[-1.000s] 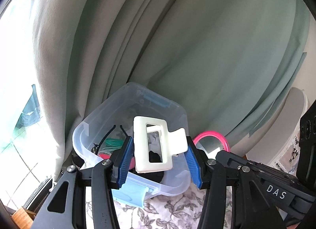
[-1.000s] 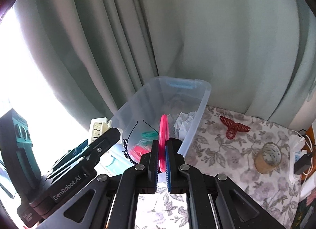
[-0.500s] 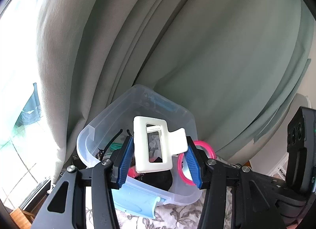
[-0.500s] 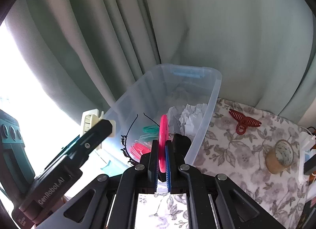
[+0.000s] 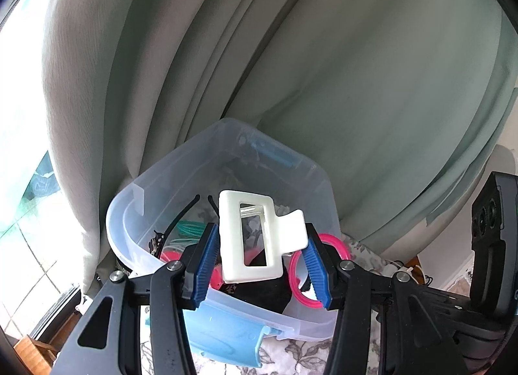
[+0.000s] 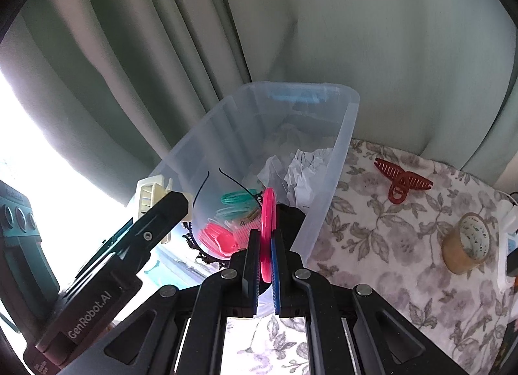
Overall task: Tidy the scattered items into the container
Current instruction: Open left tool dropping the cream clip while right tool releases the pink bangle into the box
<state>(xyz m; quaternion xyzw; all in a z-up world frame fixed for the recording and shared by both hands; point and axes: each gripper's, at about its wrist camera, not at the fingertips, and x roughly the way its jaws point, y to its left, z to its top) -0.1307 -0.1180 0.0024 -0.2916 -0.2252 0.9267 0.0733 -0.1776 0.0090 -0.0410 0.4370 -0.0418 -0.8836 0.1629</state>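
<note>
The left hand-held gripper (image 5: pixel 260 263) is about half open with its blue pads pressed on a white claw clip (image 5: pixel 255 239), which it holds upright over the near end of the clear bin (image 5: pixel 226 135). The right hand-held gripper (image 6: pixel 266 265) is clamped shut on a pink ring (image 6: pixel 268 232), held edge-on between the pads, just above the bin's near rim; in the left view the same ring (image 5: pixel 323 265) shows behind the left gripper's right pad. The bin (image 6: pixel 343 148) stands toward the left edge of the tabletop (image 6: pixel 372 245), which wears a floral cloth, and its far end is against a grey-green curtain (image 6: pixel 388 35). Inside the bin lie crumpled paper (image 6: pixel 304 171), green hair ties (image 6: pixel 236 198), pink clips (image 6: pixel 217 236), a black headband (image 6: pixel 200 187) and something dark at the near end that may be a piece of cloth, though it is too shadowed to tell. A blue latch (image 5: pixel 226 339) hangs open on the bin's near end. Still outside the bin, a red claw clip (image 6: pixel 403 181) lies on the cloth near the far edge, well to the right of the bin, and a roll of tape (image 6: pixel 467 244) stands on edge near the right edge. White cables (image 6: pixel 508 213) sit at that right edge.
</note>
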